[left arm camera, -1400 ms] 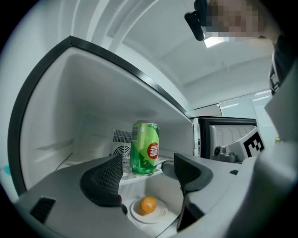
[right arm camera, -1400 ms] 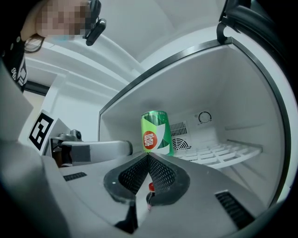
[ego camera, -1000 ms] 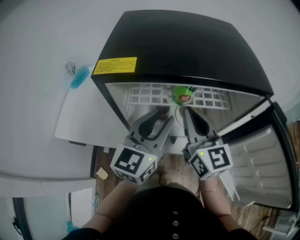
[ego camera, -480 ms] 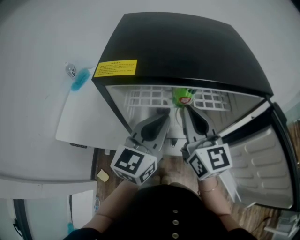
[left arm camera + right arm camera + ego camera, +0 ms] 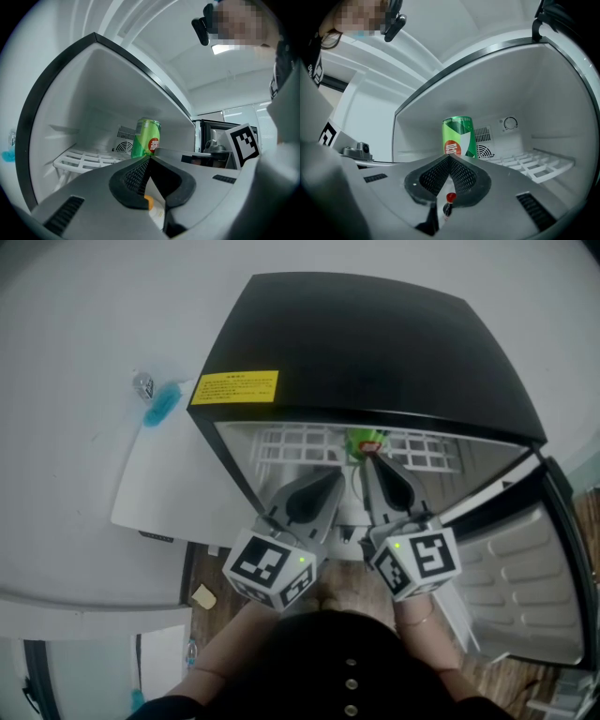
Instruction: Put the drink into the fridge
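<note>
A green drink can (image 5: 366,440) stands upright on the white wire shelf (image 5: 291,442) inside the open black fridge (image 5: 375,343). Both grippers hover in front of the opening, just short of the can. My left gripper (image 5: 335,474) is shut with nothing between its fingers; in the left gripper view its tips (image 5: 149,157) meet below the can (image 5: 146,138). My right gripper (image 5: 367,460) is shut too and holds nothing. In the right gripper view its tips (image 5: 450,156) point straight at the can (image 5: 459,136), apart from it.
The fridge door (image 5: 525,568) hangs open at the right. A yellow label (image 5: 234,387) sits on the fridge top. A blue-and-clear bottle (image 5: 157,404) lies on the white surface at left. Small capped bottles show below the jaws, lower in the fridge.
The left gripper's jaws have gone from open to shut, with nothing in them. The can stays on the shelf, and both grippers have barely shifted.
</note>
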The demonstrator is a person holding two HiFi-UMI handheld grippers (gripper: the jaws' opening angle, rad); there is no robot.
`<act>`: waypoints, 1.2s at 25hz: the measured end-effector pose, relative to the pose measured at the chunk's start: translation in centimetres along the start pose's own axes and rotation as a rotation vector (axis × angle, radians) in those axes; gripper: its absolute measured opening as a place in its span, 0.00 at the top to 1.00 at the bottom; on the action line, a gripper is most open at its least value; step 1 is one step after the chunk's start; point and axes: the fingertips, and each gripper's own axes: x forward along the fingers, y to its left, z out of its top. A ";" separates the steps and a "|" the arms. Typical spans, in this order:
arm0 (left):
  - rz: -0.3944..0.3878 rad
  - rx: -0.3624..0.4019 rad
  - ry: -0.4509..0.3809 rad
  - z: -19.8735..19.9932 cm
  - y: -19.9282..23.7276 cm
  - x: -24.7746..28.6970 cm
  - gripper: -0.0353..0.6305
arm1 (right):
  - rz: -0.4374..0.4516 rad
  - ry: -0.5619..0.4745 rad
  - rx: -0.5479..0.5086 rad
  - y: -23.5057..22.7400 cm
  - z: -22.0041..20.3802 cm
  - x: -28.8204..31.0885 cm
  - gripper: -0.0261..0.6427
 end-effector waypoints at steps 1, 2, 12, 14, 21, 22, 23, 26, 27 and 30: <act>0.002 0.000 -0.002 0.1 0.1 0.1 0.94 | 0.001 0.001 0.000 -0.1 0.0 0.1 0.95; 0.003 0.001 -0.003 0.2 0.2 0.2 0.94 | 0.001 0.002 0.000 -0.1 0.1 0.3 0.95; 0.020 0.010 0.018 0.1 1.0 1.1 0.94 | -0.006 0.015 0.007 -0.9 0.0 1.4 0.95; 0.023 0.006 0.022 0.0 1.1 1.2 0.94 | -0.009 0.015 0.010 -1.0 0.1 1.5 0.95; 0.020 -0.002 0.032 -0.3 1.0 1.5 0.94 | -0.011 0.022 0.008 -1.3 0.1 1.9 0.95; 0.018 -0.001 0.031 -0.3 1.0 1.5 0.94 | -0.010 0.024 0.009 -1.3 0.1 1.9 0.95; 0.018 -0.001 0.031 -0.3 0.9 1.5 0.94 | -0.008 0.026 0.010 -1.3 0.1 1.9 0.95; 0.017 0.001 0.029 -0.2 0.9 1.5 0.94 | -0.003 0.028 0.001 -1.2 0.3 1.7 0.95; 0.017 0.002 0.028 -0.2 0.8 1.4 0.94 | -0.001 0.027 -0.004 -1.0 0.3 1.6 0.95; 0.012 0.001 0.027 -0.2 0.6 1.3 0.94 | 0.007 0.025 -0.010 -0.8 0.4 1.1 0.95</act>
